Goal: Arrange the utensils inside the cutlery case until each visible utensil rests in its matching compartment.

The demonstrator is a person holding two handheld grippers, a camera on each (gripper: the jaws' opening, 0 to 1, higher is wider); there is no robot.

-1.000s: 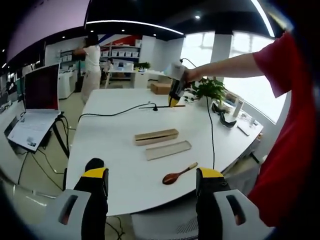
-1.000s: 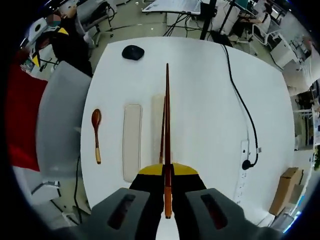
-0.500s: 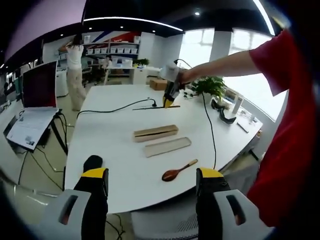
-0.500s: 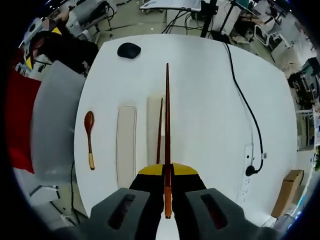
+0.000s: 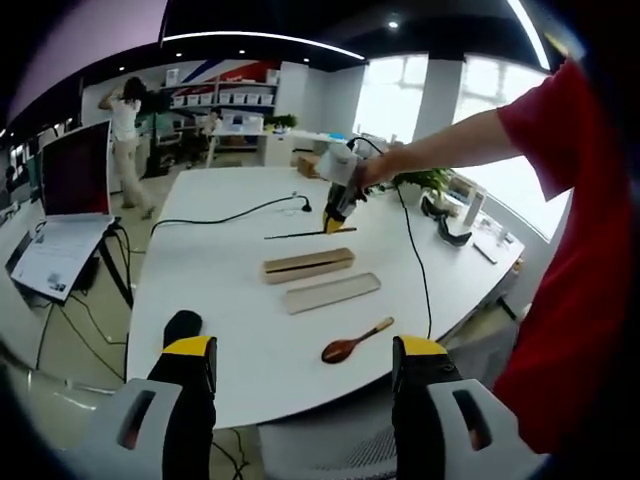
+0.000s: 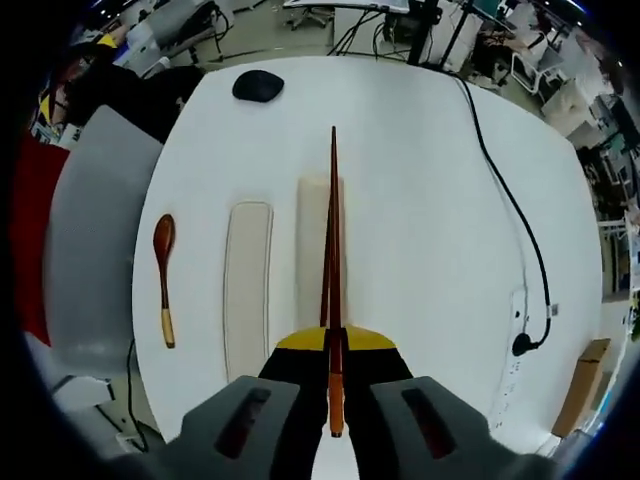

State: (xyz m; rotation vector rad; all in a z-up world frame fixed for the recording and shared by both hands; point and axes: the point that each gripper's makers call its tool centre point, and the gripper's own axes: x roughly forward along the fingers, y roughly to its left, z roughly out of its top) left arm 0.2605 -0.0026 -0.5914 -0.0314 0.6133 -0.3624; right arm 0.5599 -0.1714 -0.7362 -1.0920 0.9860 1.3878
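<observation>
The wooden cutlery case [image 5: 308, 265] lies mid-table with its flat lid [image 5: 332, 292] beside it and a dark wooden spoon [image 5: 357, 341] nearer the front edge. My left gripper [image 5: 305, 375] hangs open above the near table edge, nothing between its fingers. My right gripper [image 6: 335, 345] is shut on a pair of dark red chopsticks [image 6: 332, 250], held lengthwise above the case [image 6: 310, 230]. To its left lie the lid [image 6: 247, 290] and the spoon [image 6: 163, 275]. From the left gripper view, the right gripper [image 5: 335, 218] holds the chopsticks [image 5: 295, 235] just beyond the case.
A black mouse [image 6: 258, 86] lies at the table's far end. A black cable [image 6: 510, 200] runs along the right side to a power strip [image 6: 518, 335]. A grey chair [image 6: 85, 250] stands by the table's left edge. A laptop [image 5: 75, 200] sits on a side desk.
My right gripper has come down and sideways with the chopsticks, which now line up over the case instead of beyond it. The left gripper has stayed put.
</observation>
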